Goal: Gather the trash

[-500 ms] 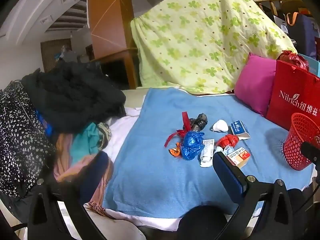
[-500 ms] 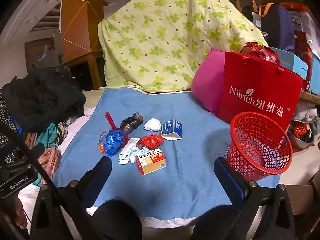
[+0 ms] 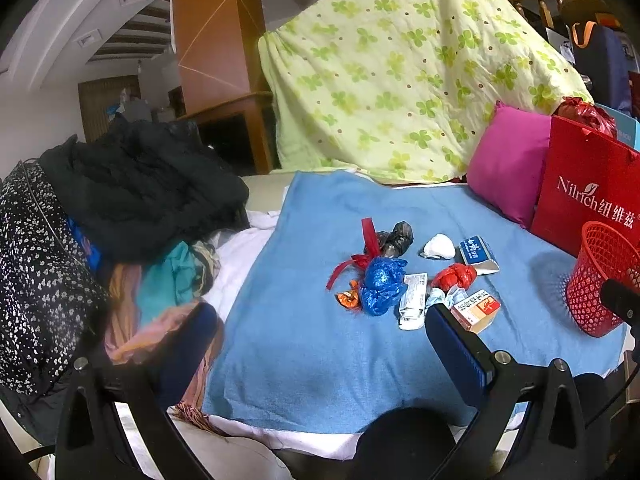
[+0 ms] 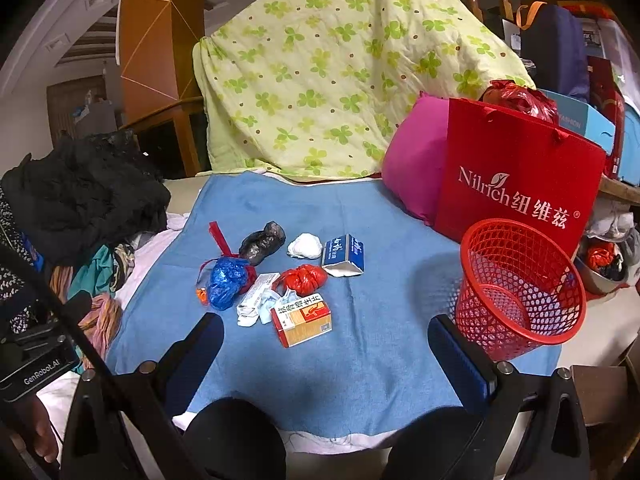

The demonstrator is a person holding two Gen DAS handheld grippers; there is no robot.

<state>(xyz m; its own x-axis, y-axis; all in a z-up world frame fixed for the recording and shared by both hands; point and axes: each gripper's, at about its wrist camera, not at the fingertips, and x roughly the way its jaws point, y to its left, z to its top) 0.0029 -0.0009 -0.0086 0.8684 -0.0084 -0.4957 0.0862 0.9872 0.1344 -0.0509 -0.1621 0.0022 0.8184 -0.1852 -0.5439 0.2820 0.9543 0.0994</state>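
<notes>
Several pieces of trash lie together on a blue blanket (image 4: pixel 360 360): a blue plastic wad (image 4: pixel 227 282) (image 3: pixel 380 284), a red wad (image 4: pixel 305 278), a black wad (image 4: pixel 262 242), a white tissue ball (image 4: pixel 305 246), a blue-white carton (image 4: pixel 343 256) and an orange-white box (image 4: pixel 302 320) (image 3: pixel 476 308). A red mesh basket (image 4: pixel 516 292) (image 3: pixel 604 276) stands to their right. My left gripper (image 3: pixel 320 344) is open and empty, short of the pile. My right gripper (image 4: pixel 328 352) is open and empty, just before the orange-white box.
A pile of dark and coloured clothes (image 3: pixel 132 200) lies left of the blanket. A pink pillow (image 4: pixel 416 160), a red paper bag (image 4: pixel 516 184) and a green-flowered quilt (image 4: pixel 340 80) stand behind. The blanket's front edge hangs near me.
Both views have shifted only slightly; the trash and the basket lie as before, and both grippers stay open.
</notes>
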